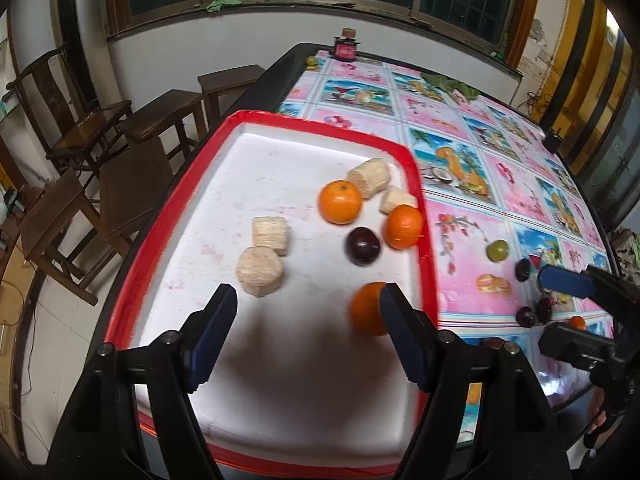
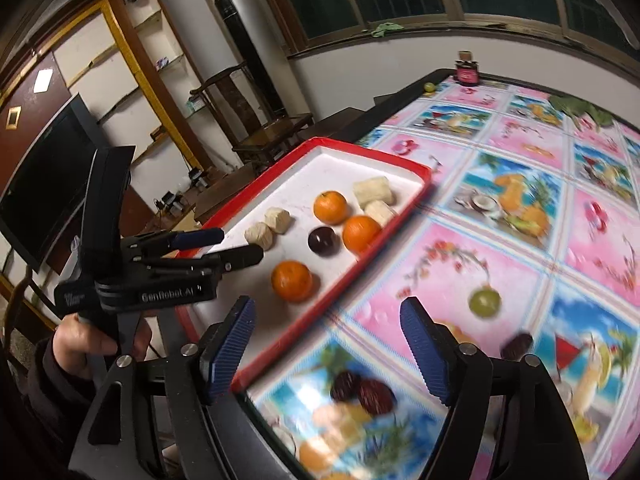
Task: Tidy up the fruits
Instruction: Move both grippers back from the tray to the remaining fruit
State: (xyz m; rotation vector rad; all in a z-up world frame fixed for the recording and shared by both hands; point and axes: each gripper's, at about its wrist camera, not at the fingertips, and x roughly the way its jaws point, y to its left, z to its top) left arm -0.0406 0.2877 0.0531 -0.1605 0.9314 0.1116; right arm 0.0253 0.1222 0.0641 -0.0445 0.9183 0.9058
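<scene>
A red-rimmed white tray [image 1: 188,184] [image 2: 416,196] holds three oranges, a dark plum [image 1: 362,246] [image 2: 322,241] and several pale sugarcane chunks [image 1: 260,271]. My left gripper [image 1: 306,312] is open and empty above the tray, its right finger beside the nearest orange [image 1: 366,308] [image 2: 291,281]. My right gripper [image 2: 328,338] is open and empty over the tablecloth by the tray's corner. On the cloth lie a green fruit [image 2: 484,300] [image 1: 497,250], two dark red fruits [image 2: 362,390], another dark fruit [image 2: 517,345] and a small orange [image 2: 316,456].
The table has a pink patterned cloth [image 1: 460,152]. A dark jar [image 1: 345,46] and a small green fruit [image 1: 310,60] sit at its far edge. Wooden stools [image 1: 160,120] and chairs stand left of the table. The right gripper shows in the left wrist view [image 1: 576,308].
</scene>
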